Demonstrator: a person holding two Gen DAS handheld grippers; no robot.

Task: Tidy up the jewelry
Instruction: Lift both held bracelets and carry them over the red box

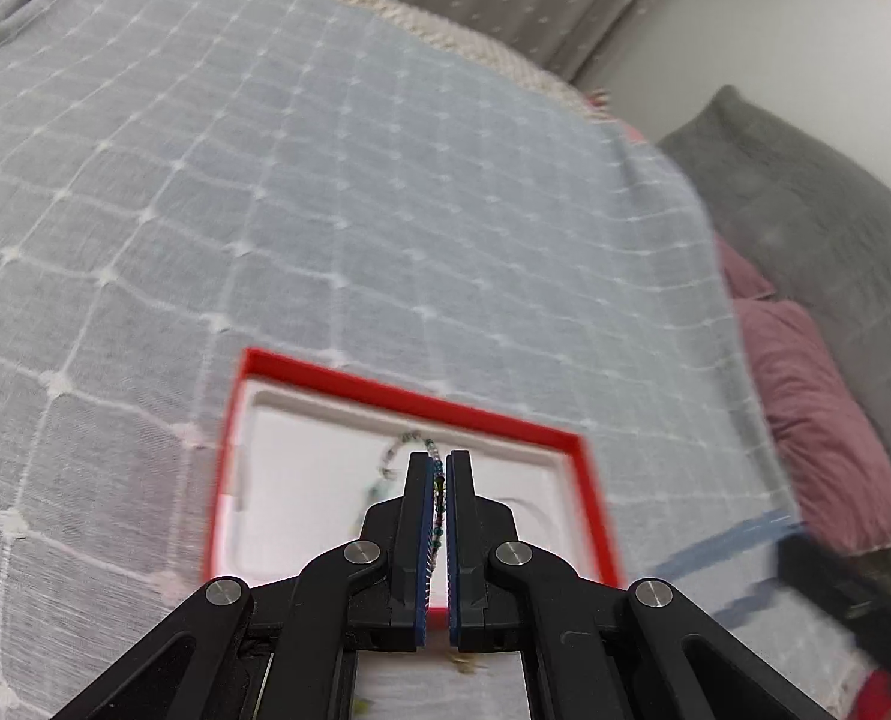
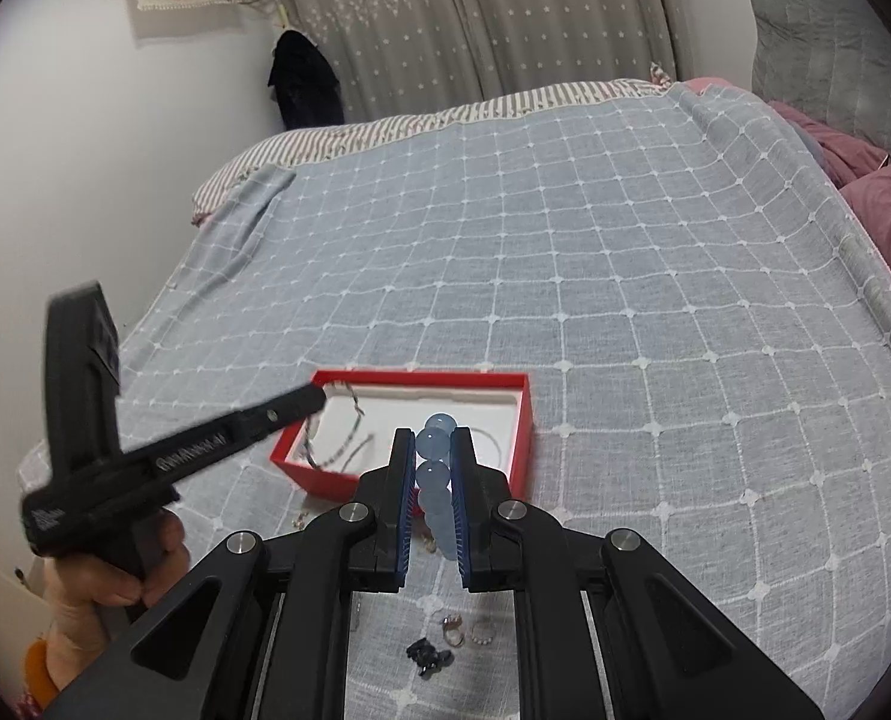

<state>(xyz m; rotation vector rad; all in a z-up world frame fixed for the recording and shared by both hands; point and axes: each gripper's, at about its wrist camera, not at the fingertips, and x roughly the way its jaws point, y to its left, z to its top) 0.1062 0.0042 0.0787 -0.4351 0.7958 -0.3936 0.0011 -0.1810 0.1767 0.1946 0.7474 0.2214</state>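
Observation:
A red jewelry box [image 1: 421,399] with a white insert lies open on the bed; it also shows in the right wrist view [image 2: 520,420]. My left gripper [image 1: 440,462] is shut on a thin beaded chain [image 1: 439,492], held over the box; its loose end trails onto the insert. In the right wrist view the left gripper [image 2: 319,399] reaches over the box's near left corner, the chain [image 2: 340,450] hanging into it. My right gripper [image 2: 433,438] is shut on a bracelet of pale blue beads [image 2: 433,474], just before the box.
Small rings [image 2: 466,633] and a dark clip [image 2: 427,654] lie on the grey-blue checked bedspread [image 2: 625,300] under my right gripper. Pink pillows [image 1: 823,420] and a grey cushion [image 1: 805,210] sit at the right. Curtains [image 2: 475,18] hang behind the bed.

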